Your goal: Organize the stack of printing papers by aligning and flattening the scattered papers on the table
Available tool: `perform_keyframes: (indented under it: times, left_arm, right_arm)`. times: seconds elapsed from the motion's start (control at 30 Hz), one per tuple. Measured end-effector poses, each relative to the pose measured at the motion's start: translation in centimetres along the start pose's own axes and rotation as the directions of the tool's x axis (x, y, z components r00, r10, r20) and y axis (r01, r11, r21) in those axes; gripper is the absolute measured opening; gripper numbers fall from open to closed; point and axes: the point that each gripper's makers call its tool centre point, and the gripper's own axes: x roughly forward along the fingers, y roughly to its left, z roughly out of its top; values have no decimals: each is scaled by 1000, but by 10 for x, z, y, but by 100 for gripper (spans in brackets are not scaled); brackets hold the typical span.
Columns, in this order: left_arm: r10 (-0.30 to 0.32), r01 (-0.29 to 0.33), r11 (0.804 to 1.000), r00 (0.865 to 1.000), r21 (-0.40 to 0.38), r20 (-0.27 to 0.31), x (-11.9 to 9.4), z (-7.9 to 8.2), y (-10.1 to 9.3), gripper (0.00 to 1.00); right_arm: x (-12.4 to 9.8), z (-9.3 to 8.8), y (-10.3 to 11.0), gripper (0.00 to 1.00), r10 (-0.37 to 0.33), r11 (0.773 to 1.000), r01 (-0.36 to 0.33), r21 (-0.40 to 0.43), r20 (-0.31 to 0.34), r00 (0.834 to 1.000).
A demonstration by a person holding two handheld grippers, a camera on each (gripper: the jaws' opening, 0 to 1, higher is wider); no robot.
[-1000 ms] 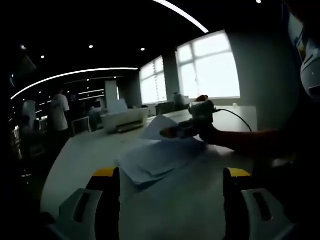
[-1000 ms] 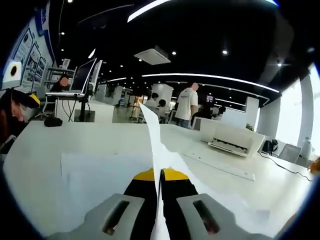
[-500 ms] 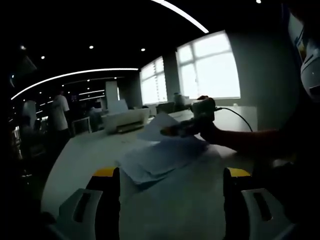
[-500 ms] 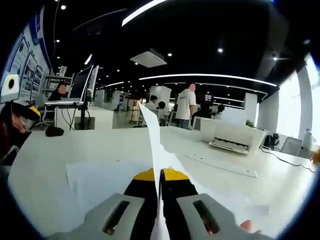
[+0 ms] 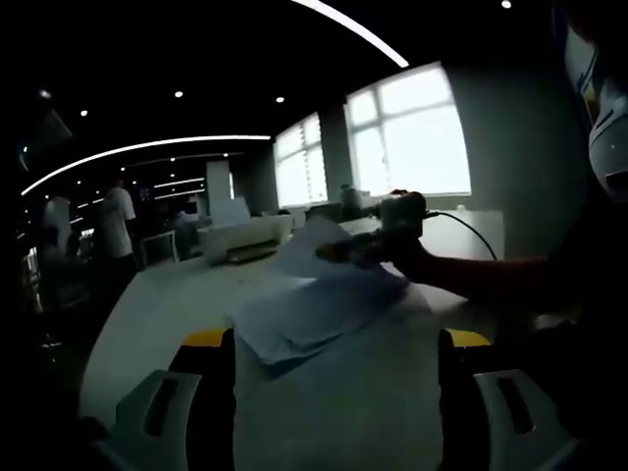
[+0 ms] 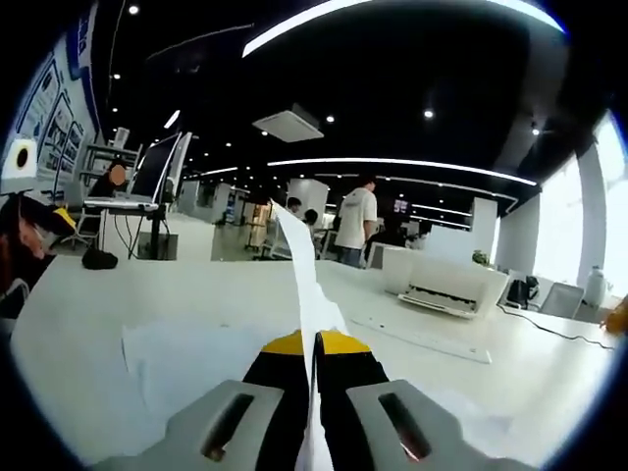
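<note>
A loose stack of white printing papers (image 5: 309, 314) lies spread on the white table (image 5: 157, 314). My left gripper (image 5: 334, 343) hovers open over the table's near part, its jaws wide apart, short of the stack. Beyond the stack, my right gripper (image 5: 343, 252) is held by a hand and pinches one lifted sheet (image 5: 309, 240). In the right gripper view the right gripper (image 6: 314, 343) is shut on that sheet (image 6: 304, 280), which stands edge-on and upright between the jaws. More papers (image 6: 206, 358) lie flat below it.
A white printer (image 6: 456, 285) and a keyboard (image 6: 417, 336) stand further along the table, the printer (image 5: 245, 235) also in the left gripper view. A monitor (image 6: 162, 167) is at far left. Several people stand in the office behind. Bright windows (image 5: 412, 132) line one wall.
The right gripper has raised the pinched sheet slightly and drifted a little; the view tilted down a bit. The left gripper stays still and open.
</note>
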Motion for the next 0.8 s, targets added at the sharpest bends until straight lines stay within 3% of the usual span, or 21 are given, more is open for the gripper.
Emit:
perform_keyframes:
  times: [0.53,0.8]
  left_arm:
    - [0,0,1000,1000,-7,-7,-1,0,0,88]
    - [2,-2,1000,1000,3,0,-4,3,0,91]
  right_arm:
    - [-1,5,9,0,13,1000,-13,-14,-20,1000]
    - [-6,24,15,0,22,999,-22,-26,10,1000]
